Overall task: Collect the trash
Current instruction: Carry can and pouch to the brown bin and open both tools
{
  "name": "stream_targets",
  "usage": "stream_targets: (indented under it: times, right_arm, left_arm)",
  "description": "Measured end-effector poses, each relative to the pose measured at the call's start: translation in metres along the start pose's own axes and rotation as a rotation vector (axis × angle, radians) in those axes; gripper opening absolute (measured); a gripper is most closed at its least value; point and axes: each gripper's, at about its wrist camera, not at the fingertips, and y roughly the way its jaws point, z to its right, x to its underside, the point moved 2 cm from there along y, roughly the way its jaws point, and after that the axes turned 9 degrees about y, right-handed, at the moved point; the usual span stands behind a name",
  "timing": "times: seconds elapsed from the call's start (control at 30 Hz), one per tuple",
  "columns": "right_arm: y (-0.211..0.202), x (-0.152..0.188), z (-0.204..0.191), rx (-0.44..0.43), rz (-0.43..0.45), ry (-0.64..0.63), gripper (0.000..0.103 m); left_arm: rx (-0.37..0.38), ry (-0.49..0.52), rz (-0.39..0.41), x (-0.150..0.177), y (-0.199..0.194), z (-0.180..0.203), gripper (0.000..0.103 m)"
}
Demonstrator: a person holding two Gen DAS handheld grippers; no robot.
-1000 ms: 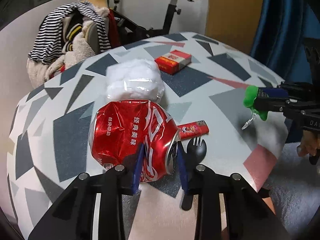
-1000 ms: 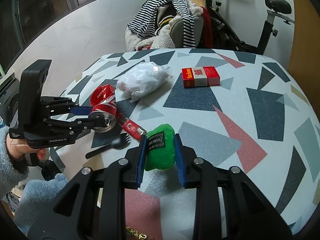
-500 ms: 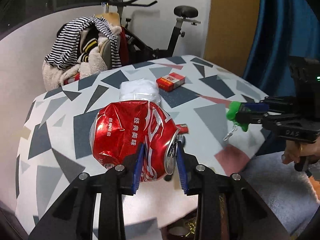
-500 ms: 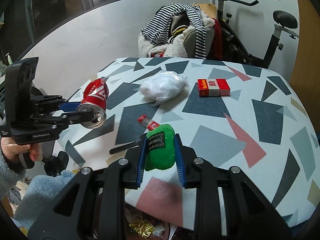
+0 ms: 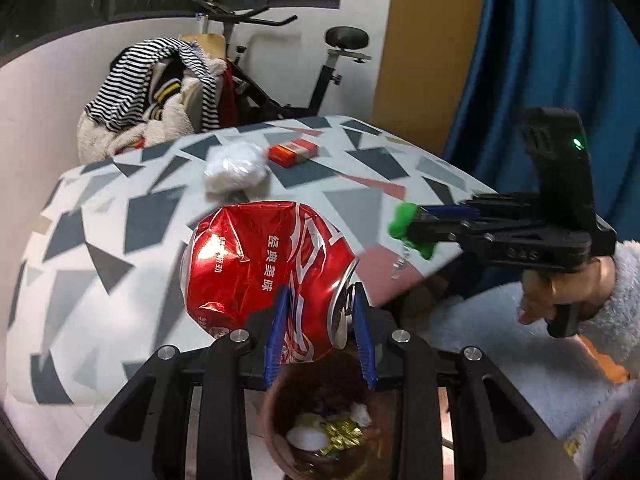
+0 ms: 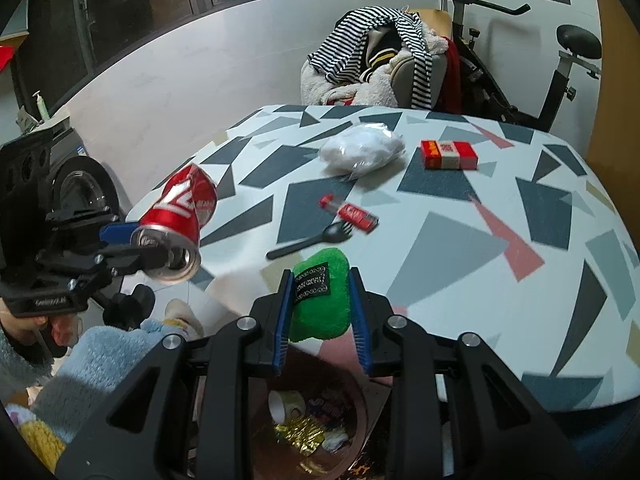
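Left wrist view shows the crushed red can [image 5: 268, 276] clamped between the blue pads of the left gripper [image 5: 320, 332], held in the air off the near edge of the table [image 5: 100, 240] and above the brown bin [image 5: 280, 432]. The bin sits on the floor below and already holds gold foil and white scraps. To the right, the right gripper [image 5: 408, 232] clenches the green plush piece [image 5: 402, 220], also beyond the table edge; in its own view the plush [image 6: 320, 296] sits squeezed between the fingers, over the same bin [image 6: 356, 420]. On the table lie a white plastic bag [image 6: 362, 152], a red and white box [image 6: 450, 155] just beside it, a small red tube [image 6: 352, 213] and a black spork [image 6: 312, 240] touching the tube's near side. Behind the table stand a chair heaped with striped clothes [image 6: 376, 52] and an exercise bike [image 6: 560, 60].
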Motion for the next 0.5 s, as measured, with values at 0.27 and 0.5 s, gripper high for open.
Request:
stream_targets:
  times: [0.27, 0.5]
  right_arm:
    - [-0.005, 0.029, -0.003, -0.008, -0.017, 0.004, 0.029]
    - [-0.003, 0.043, 0.003, -0.011, -0.034, 0.024, 0.029]
  left_arm:
    - [0.122, -0.012, -0.086, 0.048, 0.018, 0.030, 0.031]
    - [0.200, 0.020, -0.196, 0.074, 0.053, 0.050, 0.031]
